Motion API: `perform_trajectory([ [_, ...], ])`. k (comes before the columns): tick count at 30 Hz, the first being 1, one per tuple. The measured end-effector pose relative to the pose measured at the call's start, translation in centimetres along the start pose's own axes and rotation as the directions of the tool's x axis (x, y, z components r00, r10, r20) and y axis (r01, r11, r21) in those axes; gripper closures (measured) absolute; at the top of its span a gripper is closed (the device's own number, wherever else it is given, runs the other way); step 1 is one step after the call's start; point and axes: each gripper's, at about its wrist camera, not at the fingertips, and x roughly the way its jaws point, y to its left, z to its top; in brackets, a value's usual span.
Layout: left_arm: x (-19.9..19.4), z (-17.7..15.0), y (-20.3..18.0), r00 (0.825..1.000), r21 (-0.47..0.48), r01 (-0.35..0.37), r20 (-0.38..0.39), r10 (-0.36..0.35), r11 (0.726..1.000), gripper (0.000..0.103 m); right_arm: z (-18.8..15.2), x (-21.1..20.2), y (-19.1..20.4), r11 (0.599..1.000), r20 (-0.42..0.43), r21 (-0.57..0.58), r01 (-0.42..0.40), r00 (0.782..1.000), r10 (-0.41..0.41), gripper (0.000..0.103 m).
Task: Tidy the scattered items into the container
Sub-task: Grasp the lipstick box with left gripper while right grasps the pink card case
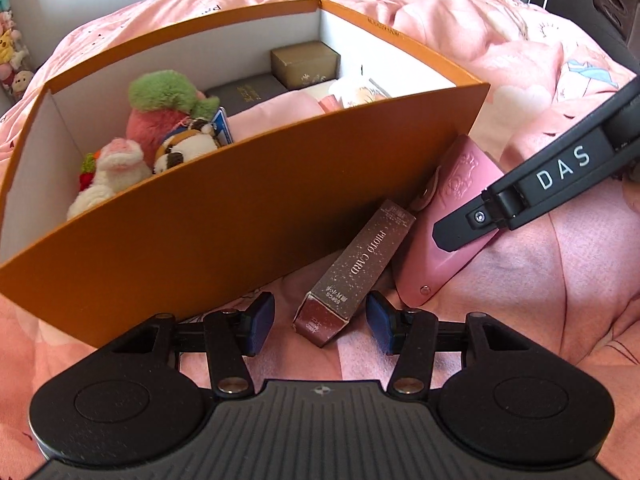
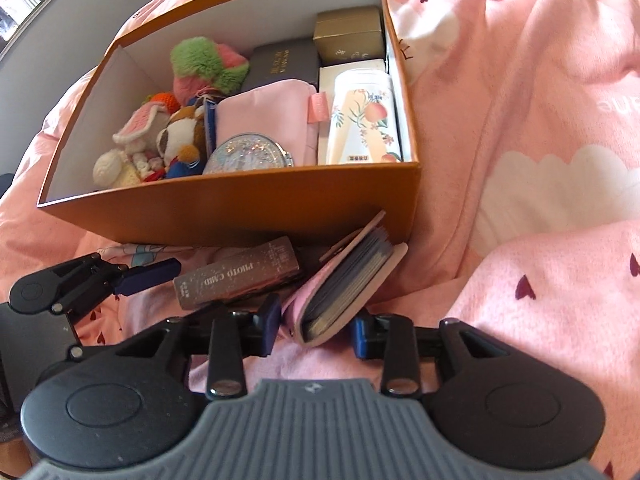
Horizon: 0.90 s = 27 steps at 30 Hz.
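Note:
An open orange box (image 1: 240, 208) stands on the pink bedding. In front of it lies a brown "PHOTO CARD" carton (image 1: 360, 264) beside a pink card album (image 1: 452, 184). My left gripper (image 1: 320, 320) is open, its blue pads on either side of the carton's near end with a gap on each side. My right gripper (image 2: 316, 324) is open around the near end of the album (image 2: 352, 284), whose pages show; the pads stand close to its covers. One right finger (image 1: 472, 220) lies across the album in the left wrist view. A left finger (image 2: 152, 276) points at the carton (image 2: 236, 276).
The box (image 2: 240, 204) holds plush toys (image 2: 208, 64), a gold carton (image 2: 348, 32), a dark case (image 2: 280, 64), a pink pouch (image 2: 272, 120), a peach-printed white package (image 2: 364, 120) and a glittery compact (image 2: 248, 156). Rumpled pink bedding (image 2: 540, 120) spreads to the right.

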Motion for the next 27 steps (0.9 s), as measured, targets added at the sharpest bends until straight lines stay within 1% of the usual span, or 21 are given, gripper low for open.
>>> perform_trajectory([
  [3, 1.0, 0.2, -0.5, 1.000, 0.010, 0.002, -0.016, -0.002, 1.000, 0.045, 0.2, 0.6, -0.2, 1.000, -0.005, 0.004, 0.002, 1.000, -0.002, 0.064],
  [5, 1.5, 0.1, -0.8, 1.000, 0.010, 0.014, -0.026, -0.013, 1.000, 0.049, 0.3, 1.0, -0.4, 1.000, -0.007, 0.013, 0.004, 1.000, -0.004, 0.063],
  [6, 1.8, 0.1, -0.8, 0.999, 0.006, 0.022, -0.031, -0.021, 1.000, 0.053, 0.3, 1.1, -0.4, 1.000, -0.007, 0.015, 0.003, 1.000, -0.002, 0.063],
  [11, 2.1, -0.2, -0.7, 0.999, -0.024, 0.030, -0.023, -0.030, 0.999, 0.056, 0.3, 1.1, -0.4, 1.000, 0.000, 0.009, 0.001, 1.000, -0.001, 0.064],
  [17, 1.3, -0.6, -1.0, 0.999, -0.060, 0.039, -0.018, -0.040, 0.997, 0.063, -0.1, 0.0, 0.2, 1.000, 0.020, -0.017, -0.008, 1.000, 0.008, 0.070],
  [21, 0.2, -0.9, -1.2, 0.999, -0.084, 0.033, -0.014, -0.034, 0.996, 0.066, -0.6, -1.3, 0.8, 0.999, 0.042, -0.047, -0.022, 0.999, 0.024, 0.074],
  [27, -1.6, -1.6, -1.1, 0.999, -0.184, 0.054, 0.010, -0.053, 0.981, 0.069, -1.1, -3.1, 1.9, 0.993, 0.086, -0.113, -0.020, 0.996, 0.030, 0.077],
])
